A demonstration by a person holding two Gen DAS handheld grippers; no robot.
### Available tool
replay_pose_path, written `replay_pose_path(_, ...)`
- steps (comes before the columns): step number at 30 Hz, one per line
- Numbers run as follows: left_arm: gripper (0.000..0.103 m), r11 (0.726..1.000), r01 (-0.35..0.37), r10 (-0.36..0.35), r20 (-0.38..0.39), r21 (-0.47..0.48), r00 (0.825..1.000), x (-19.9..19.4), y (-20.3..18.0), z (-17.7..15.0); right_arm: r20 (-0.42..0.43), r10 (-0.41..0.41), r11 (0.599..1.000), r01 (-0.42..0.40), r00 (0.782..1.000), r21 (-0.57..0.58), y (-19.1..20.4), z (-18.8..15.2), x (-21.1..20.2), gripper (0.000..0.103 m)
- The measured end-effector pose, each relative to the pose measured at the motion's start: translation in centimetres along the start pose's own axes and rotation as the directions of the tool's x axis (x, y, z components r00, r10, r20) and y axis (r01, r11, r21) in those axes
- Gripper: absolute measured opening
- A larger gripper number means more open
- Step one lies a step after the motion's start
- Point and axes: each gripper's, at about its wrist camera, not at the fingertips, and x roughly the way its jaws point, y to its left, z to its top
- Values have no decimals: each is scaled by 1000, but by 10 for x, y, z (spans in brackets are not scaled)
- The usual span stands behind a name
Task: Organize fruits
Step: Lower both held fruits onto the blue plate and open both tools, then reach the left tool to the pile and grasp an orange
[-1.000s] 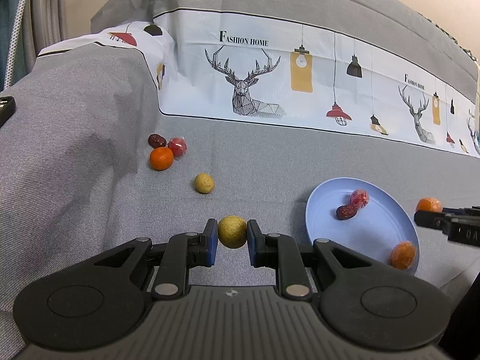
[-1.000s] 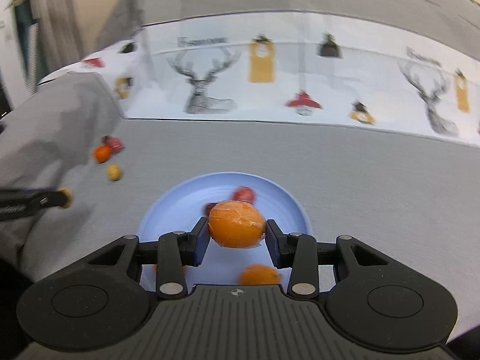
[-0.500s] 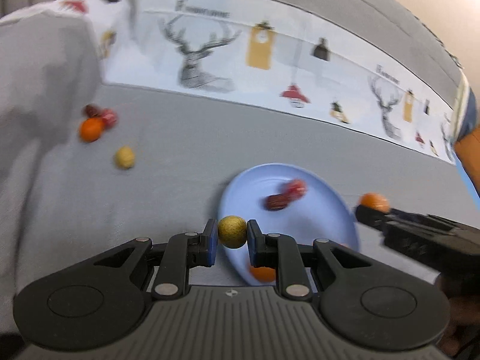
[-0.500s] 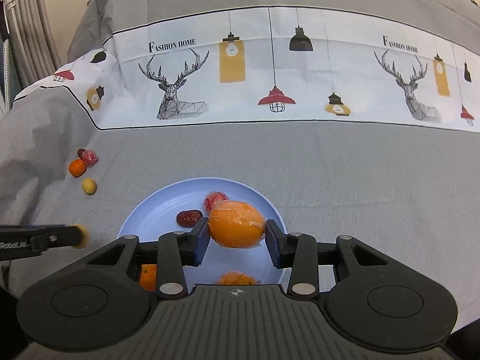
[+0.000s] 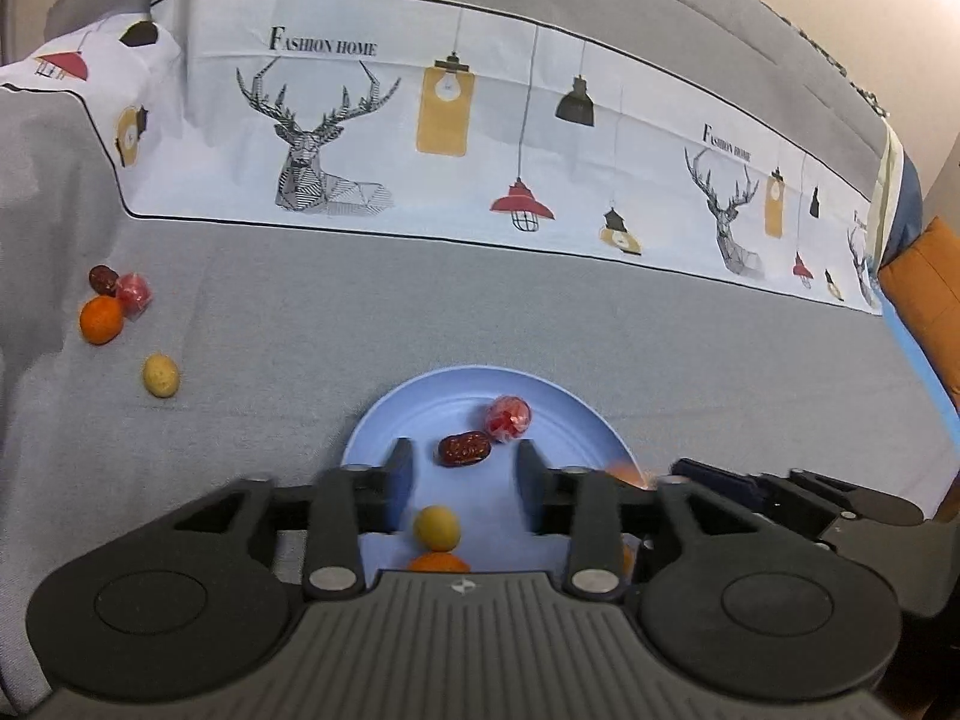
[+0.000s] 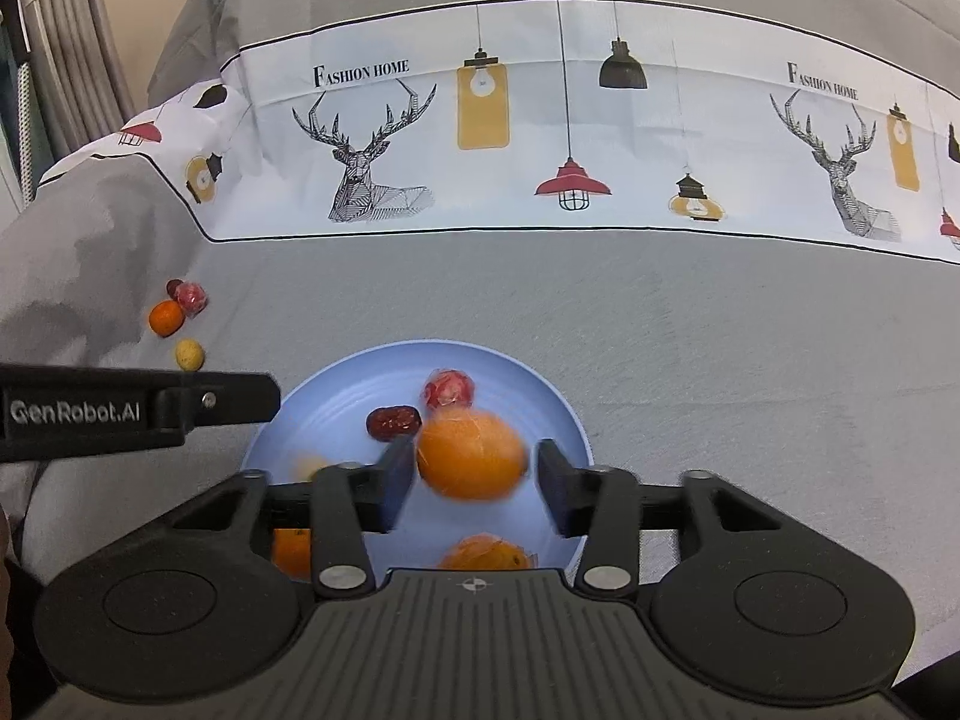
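Note:
A light blue plate [image 5: 552,387] [image 6: 540,384] lies on the grey sofa seat. It holds a red date [image 5: 462,449] [image 6: 391,422], a red wrapped fruit [image 5: 507,415] [image 6: 448,389] and oranges [image 6: 485,553]. My left gripper [image 5: 459,480] is open above the plate; a small yellow fruit [image 5: 437,528] is loose below its fingers. My right gripper [image 6: 474,483] is open over the plate; a blurred orange [image 6: 471,455] sits between its spread fingers, free of them. The left gripper's arm [image 6: 138,408] shows in the right wrist view.
At the seat's left lie a date [image 5: 102,279], a red wrapped fruit [image 5: 134,294], an orange [image 5: 101,319] and a yellow fruit [image 5: 160,375]. A printed sofa cover [image 5: 480,138] rises behind. An orange cushion [image 5: 927,300] is at the far right.
Both grippers opened over the plate. The yellow fruit has left the left fingers and the orange has come free of the right fingers. The left gripper moved further over the plate.

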Motion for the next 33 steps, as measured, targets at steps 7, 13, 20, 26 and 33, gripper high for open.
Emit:
replay_pose_path(7,48,995,-92,92,-1,-47,996,1,30,-9,4,7,1000,-7,1000,-1,1,2,-3,64)
replay_pose_path(13,19,993,-114,113,-11,-42,993,-8,72,-16,6,19,1000,-19,1000,-8,3,2,-5,64)
replay_pose_path(20,12,977,-202,197,68,73,978,-21,107,8,33,29,999,-27,999,-45,9,1,-6,52)
replay_pose_path(26,12,954,-290,283,93,78,955,-5,131,25,65,88,992,-82,994,-94,20,1,-9,32)
replay_pose_path(33,14,938,-347,347,63,-6,936,25,157,40,72,132,979,-119,989,-165,37,1,-10,32)
